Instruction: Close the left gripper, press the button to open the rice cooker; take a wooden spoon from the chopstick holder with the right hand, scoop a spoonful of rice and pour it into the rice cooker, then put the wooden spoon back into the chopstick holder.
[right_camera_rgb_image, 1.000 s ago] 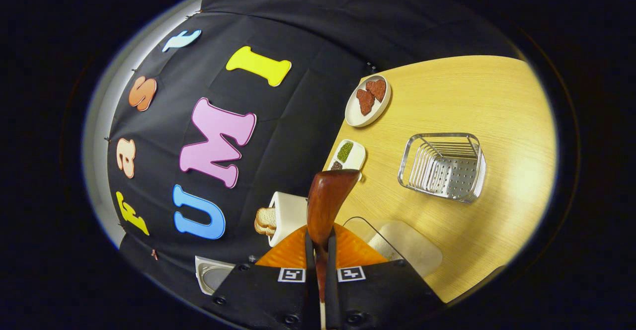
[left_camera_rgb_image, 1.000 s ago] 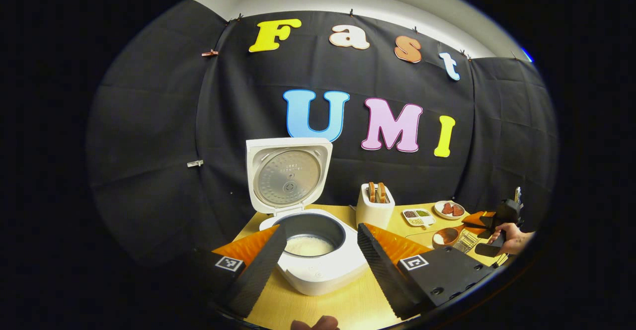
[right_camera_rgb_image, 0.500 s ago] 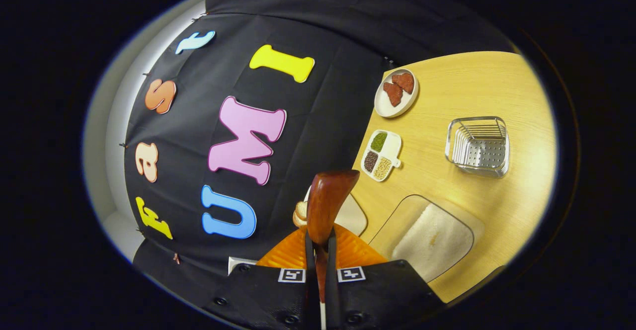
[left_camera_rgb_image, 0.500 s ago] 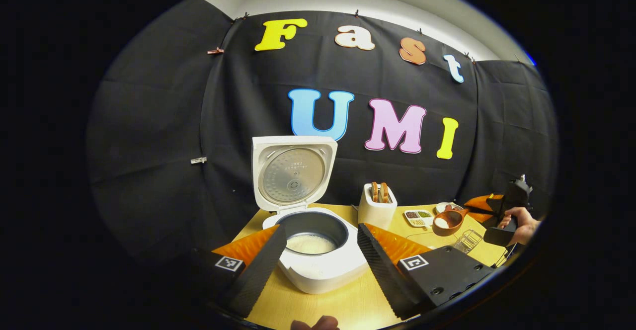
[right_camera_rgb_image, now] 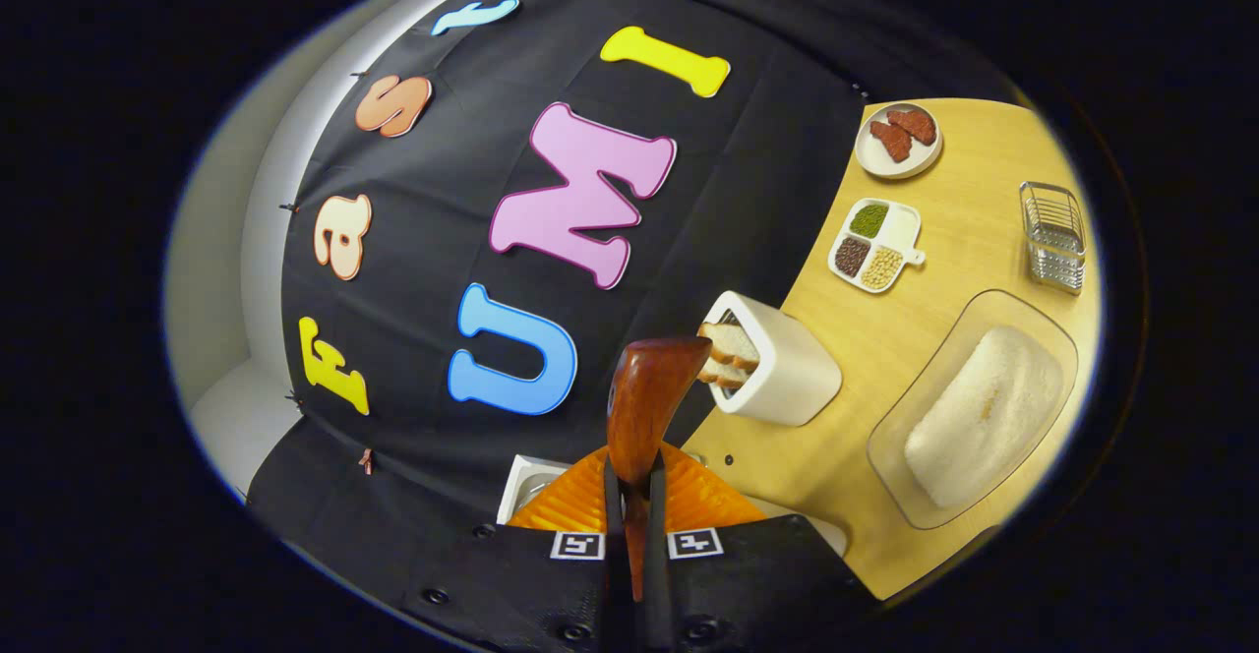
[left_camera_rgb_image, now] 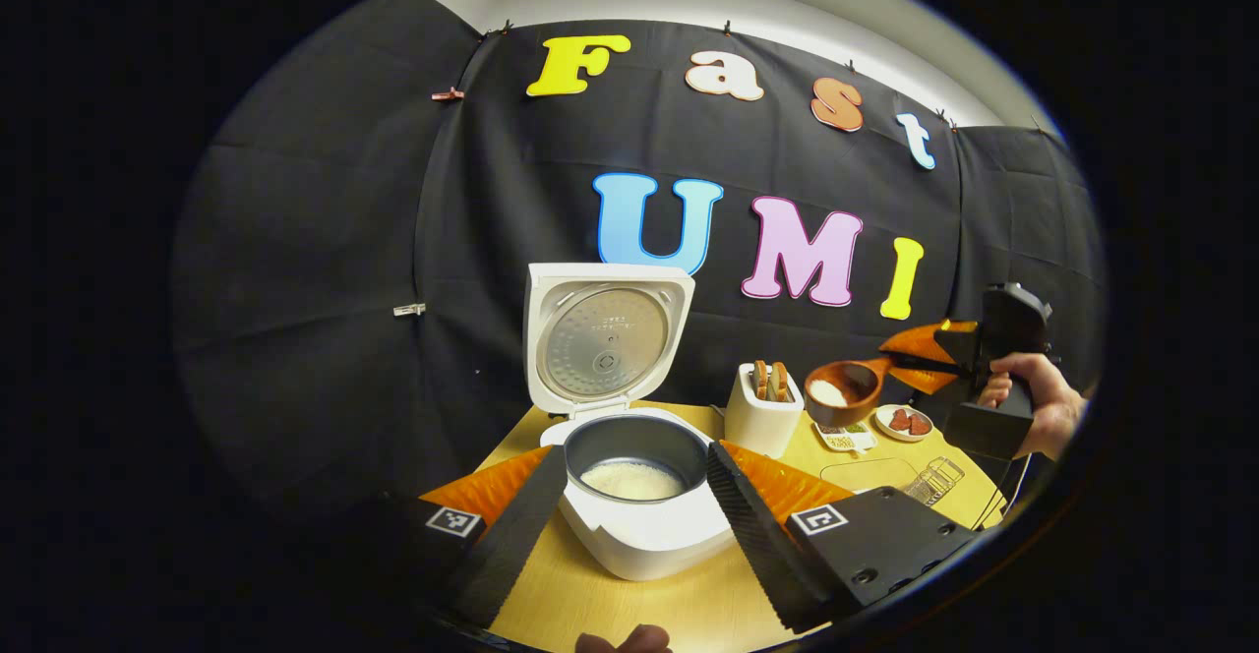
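Pale wooden tabletop, black cloth behind it. In the left gripper view, the white rice cooker sits lid up, its dark inner pot showing a shallow bed of white rice. The left gripper hangs just in front of the cooker, fingers spread wide with nothing between them. Off to the right, the right gripper, in a hand, carries the reddish-brown wooden spoon level in the air, a mound of rice in its bowl, above the white toaster with two bread slices.

Over to the right gripper view: the jaws are clamped tight on the spoon's handle, the view rolled sideways. Below lie the toaster, the clear tray of rice, a three-part dish of beans and a steel wire chopstick holder.

The risk, I'd say: the spoon is well short of the pot, so any wrist roll or jolt spills grains onto toaster or table.
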{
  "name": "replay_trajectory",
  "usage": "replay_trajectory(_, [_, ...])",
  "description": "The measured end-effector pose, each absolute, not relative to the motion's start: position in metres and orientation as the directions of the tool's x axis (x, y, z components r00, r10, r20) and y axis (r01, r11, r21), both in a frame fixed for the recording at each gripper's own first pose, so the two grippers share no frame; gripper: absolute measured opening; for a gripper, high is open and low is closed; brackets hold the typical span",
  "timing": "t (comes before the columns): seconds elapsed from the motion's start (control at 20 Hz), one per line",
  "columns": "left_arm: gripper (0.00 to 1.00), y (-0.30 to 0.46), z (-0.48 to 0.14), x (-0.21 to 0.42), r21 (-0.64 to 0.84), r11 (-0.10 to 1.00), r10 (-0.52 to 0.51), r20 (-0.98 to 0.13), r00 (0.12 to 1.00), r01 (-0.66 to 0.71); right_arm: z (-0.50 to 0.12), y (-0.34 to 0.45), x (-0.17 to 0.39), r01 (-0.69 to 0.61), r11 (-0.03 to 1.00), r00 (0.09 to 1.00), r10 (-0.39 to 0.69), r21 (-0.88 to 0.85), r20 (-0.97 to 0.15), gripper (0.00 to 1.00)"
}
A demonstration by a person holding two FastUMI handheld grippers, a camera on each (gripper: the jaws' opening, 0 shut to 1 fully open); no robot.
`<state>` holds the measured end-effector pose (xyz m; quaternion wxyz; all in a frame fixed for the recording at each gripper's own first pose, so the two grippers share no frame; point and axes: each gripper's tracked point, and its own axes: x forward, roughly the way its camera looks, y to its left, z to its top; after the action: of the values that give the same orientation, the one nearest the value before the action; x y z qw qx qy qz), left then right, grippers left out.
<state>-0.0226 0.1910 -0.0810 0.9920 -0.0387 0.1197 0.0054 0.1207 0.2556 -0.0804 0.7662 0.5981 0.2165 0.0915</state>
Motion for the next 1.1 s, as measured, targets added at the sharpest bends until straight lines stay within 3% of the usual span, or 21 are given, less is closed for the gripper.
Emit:
replay_trajectory(0.15, [0.99,0.201,-0.085,-0.022,-0.087,0.996,0.008,-0.245,0.97,-0.03,-0.061,0.294,0.132,0.07,0.304,0.883,0.424,0.95,-0.2,0.08])
replay_trajectory(0.6, [0.95,0.237,-0.097,-0.025,-0.088,0.995,0.03,-0.257,0.966,-0.055,-0.059,0.398,0.156,-0.087,0.556,0.868,0.45,0.827,-0.211,0.08])
replay_trajectory(1.1, [0.95,0.249,-0.095,-0.028,-0.066,0.996,0.043,-0.236,0.971,-0.06,-0.056,0.452,0.162,-0.323,0.778,0.871,0.467,0.539,-0.152,0.08])
